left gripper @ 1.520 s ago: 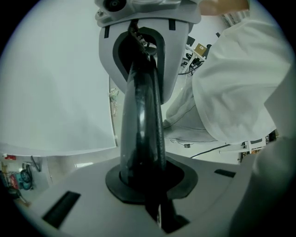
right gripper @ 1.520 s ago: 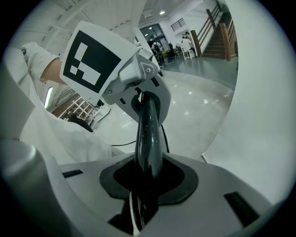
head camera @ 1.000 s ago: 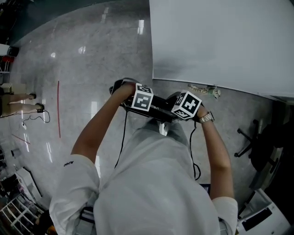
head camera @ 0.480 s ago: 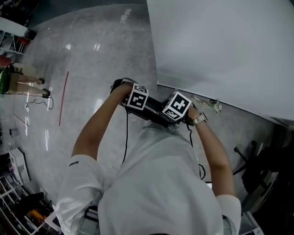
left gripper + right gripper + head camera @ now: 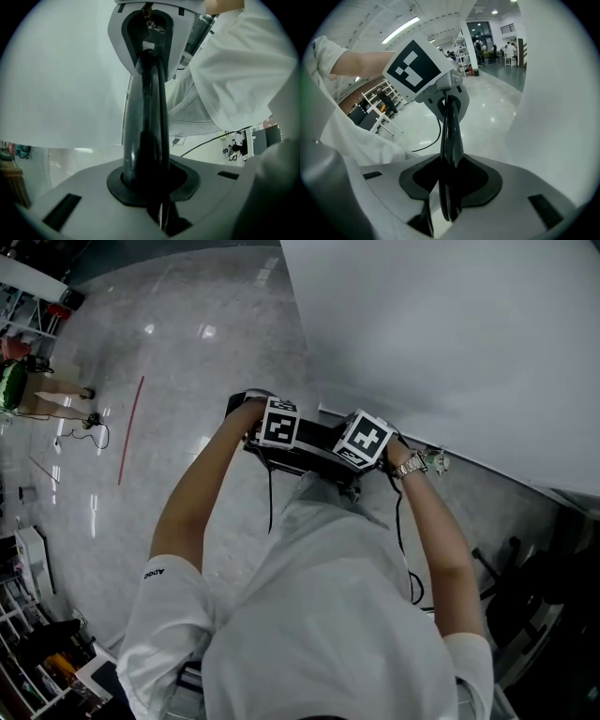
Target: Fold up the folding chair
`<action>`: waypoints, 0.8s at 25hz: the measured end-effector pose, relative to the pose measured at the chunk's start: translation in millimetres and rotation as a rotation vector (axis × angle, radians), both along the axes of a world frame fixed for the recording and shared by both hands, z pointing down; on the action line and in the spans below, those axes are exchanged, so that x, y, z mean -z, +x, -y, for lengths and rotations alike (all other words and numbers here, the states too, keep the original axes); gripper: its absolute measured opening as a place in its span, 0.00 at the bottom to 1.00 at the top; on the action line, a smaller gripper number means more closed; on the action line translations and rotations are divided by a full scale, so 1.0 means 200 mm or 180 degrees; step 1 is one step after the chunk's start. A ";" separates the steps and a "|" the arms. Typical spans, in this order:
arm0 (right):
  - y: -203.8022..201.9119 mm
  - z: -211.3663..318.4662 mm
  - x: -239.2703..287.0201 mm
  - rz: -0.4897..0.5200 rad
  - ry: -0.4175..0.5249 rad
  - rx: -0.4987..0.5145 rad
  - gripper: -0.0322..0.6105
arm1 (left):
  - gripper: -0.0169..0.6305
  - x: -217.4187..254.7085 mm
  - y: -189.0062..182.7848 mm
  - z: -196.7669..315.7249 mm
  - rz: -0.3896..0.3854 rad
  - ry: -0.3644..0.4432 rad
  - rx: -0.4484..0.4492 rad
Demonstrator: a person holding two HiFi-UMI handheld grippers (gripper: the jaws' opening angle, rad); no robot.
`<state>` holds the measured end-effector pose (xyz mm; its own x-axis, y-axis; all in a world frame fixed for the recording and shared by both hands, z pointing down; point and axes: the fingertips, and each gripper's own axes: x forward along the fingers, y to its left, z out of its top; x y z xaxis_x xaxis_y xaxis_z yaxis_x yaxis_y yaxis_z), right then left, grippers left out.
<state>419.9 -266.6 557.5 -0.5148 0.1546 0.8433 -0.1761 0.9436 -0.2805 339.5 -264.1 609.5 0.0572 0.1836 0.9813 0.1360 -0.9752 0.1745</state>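
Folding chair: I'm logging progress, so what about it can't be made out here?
- Head view: seat and legs hidden under the person's shirt; only a black bar shows.
- Gripper views: that bar fills the middle; the rest lies out of frame.
- Folded or open: cannot tell.

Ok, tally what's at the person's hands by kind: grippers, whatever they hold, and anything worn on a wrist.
Grippers: 2, the left gripper and the right gripper
Black bar, clamped in both grippers: 1
Wristwatch, on the right wrist: 1
Total: 4
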 end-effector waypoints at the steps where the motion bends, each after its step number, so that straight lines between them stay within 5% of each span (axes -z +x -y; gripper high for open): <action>1: 0.00 -0.01 0.01 0.0019 -0.0003 0.0022 0.23 | 0.13 0.01 0.00 0.00 -0.0014 0.0046 -0.0016; 5: -0.03 0.00 0.02 0.0081 -0.0034 0.0059 0.23 | 0.18 0.02 -0.01 0.03 -0.0140 0.0366 -0.0155; 9: -0.02 0.07 0.00 0.0021 0.0001 0.0009 0.23 | 0.18 0.01 -0.01 0.10 -0.0174 0.0364 -0.0148; 15: -0.06 0.25 -0.01 -0.0060 0.0000 -0.0001 0.23 | 0.18 -0.02 -0.25 0.25 0.0050 -0.0007 0.0161; 20: -0.05 0.33 -0.01 -0.0061 0.0010 0.0018 0.23 | 0.14 0.00 -0.28 0.32 -0.0166 -0.0072 0.0237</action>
